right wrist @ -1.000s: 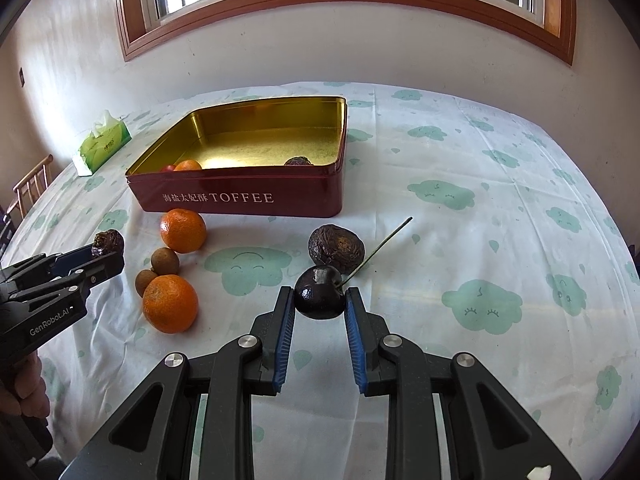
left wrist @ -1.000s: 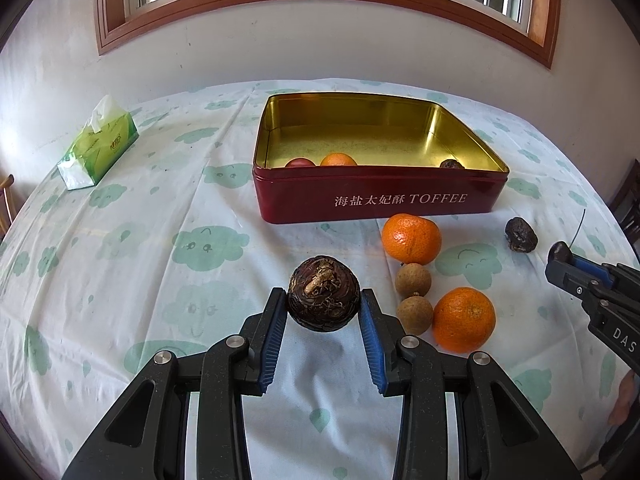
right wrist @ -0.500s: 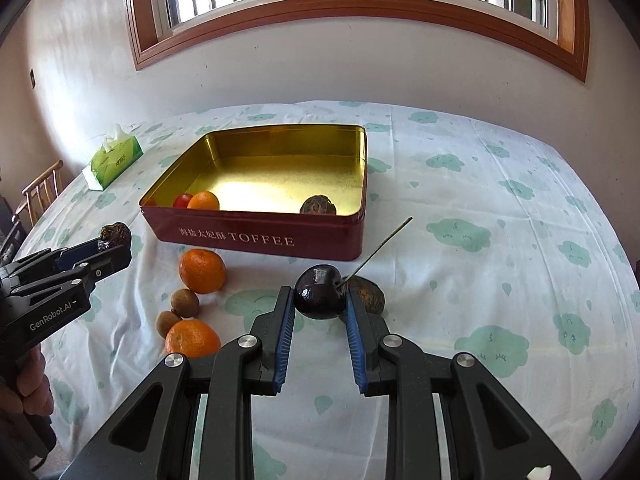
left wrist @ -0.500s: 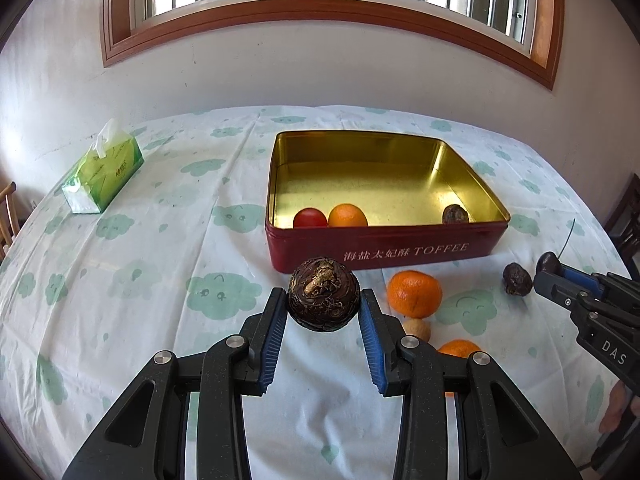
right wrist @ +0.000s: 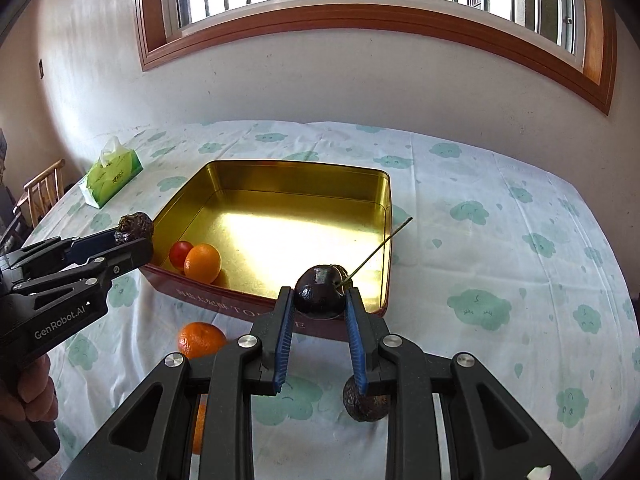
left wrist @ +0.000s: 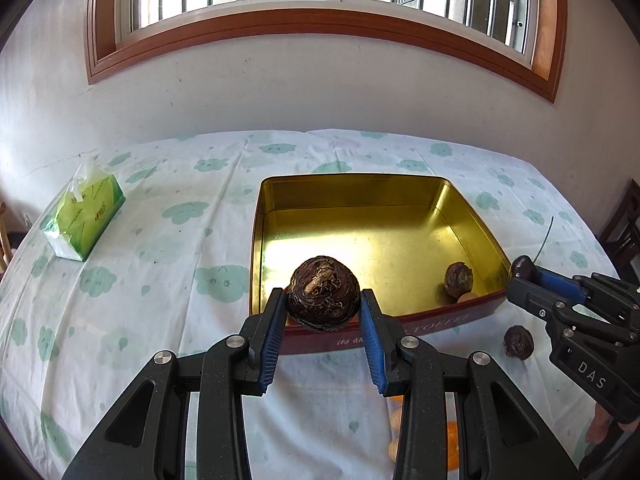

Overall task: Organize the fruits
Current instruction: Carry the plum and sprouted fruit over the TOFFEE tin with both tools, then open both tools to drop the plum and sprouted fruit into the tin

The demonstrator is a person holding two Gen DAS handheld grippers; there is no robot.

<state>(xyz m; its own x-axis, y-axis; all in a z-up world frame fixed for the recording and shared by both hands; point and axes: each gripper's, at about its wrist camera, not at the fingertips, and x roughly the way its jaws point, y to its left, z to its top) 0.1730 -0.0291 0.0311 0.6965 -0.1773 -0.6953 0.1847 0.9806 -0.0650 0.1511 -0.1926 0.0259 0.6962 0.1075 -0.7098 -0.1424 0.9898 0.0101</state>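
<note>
My left gripper is shut on a rough dark brown round fruit, held above the near wall of the red toffee tin. My right gripper is shut on a glossy dark cherry with a long stem, over the tin's near right corner. The gold inside of the tin holds an orange, a small red fruit and a wrinkled brown fruit. On the cloth outside lie an orange and another wrinkled dark fruit. Each gripper shows in the other's view: the right gripper, the left gripper.
A green tissue box stands at the far left of the table. More oranges and small brown fruits lie under my grippers near the front edge. A wooden chair stands past the left edge. A hand grips the left tool.
Both grippers have risen and moved forward with their fruits, from over the loose fruit on the cloth to the tin's near wall. The grips have not changed.
</note>
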